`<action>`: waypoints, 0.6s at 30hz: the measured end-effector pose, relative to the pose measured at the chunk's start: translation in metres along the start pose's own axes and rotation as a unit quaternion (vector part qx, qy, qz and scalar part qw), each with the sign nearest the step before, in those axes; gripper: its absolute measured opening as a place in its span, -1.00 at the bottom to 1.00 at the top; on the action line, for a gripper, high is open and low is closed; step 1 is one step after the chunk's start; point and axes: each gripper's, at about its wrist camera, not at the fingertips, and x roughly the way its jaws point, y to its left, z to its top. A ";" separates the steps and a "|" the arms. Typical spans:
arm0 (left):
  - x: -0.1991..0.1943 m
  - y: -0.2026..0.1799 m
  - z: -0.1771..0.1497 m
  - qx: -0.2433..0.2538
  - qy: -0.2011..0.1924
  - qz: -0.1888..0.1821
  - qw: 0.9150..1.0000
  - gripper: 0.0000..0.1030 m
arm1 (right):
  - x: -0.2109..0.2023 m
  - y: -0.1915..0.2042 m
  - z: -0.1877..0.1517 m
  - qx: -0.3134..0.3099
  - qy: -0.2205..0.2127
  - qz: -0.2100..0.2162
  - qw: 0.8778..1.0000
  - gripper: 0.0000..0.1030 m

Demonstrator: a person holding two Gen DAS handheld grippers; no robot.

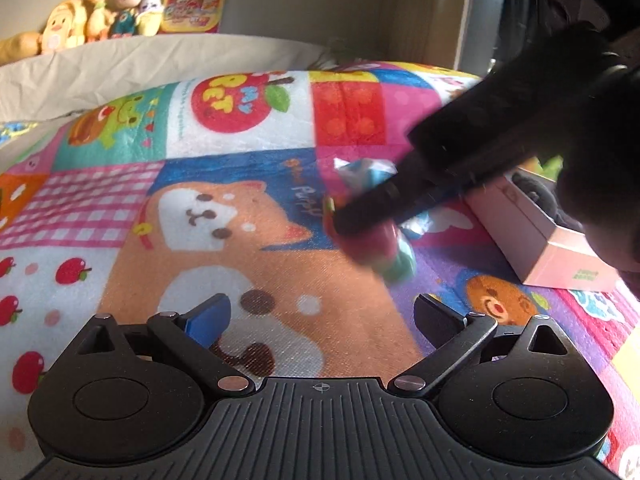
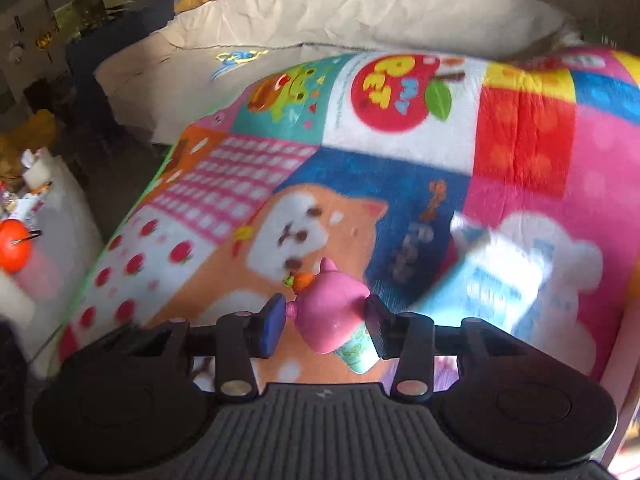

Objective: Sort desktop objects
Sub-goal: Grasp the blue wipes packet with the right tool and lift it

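A pink pig toy (image 2: 330,316) is clamped by the right gripper (image 2: 326,322) for sorting into the pink box (image 1: 560,248); the left gripper (image 1: 322,316) is held wide open, empty

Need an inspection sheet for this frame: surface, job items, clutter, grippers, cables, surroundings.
Surface: patchwork cartoon blanket with dog and apple prints, over a beige sheet.
Job's things: pink toy figure with an orange carrot piece; light blue packet lying on the blanket, blurred; open pink box at the blanket's right edge, contents dark and unclear.
Clutter: nothing seen on the blanket beyond these.
Grippers: right gripper closed on the pink toy figure; left gripper open, nothing between its fingers.
Cables: nothing seen.
Surroundings: plush toys along the wall; orange round object on a side surface.
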 end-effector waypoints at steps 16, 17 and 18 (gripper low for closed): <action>0.004 -0.007 -0.002 0.014 0.024 -0.004 1.000 0.96 | 0.036 -0.084 0.018 0.147 -0.084 -0.164 0.972 0.77; 0.004 -0.006 -0.002 0.012 0.026 -0.005 1.000 0.96 | 0.044 -0.087 0.019 0.147 -0.077 -0.169 0.971 0.77; 0.004 -0.005 -0.002 0.008 0.027 -0.006 1.000 0.96 | 0.053 -0.089 0.017 0.150 -0.068 -0.174 0.971 0.67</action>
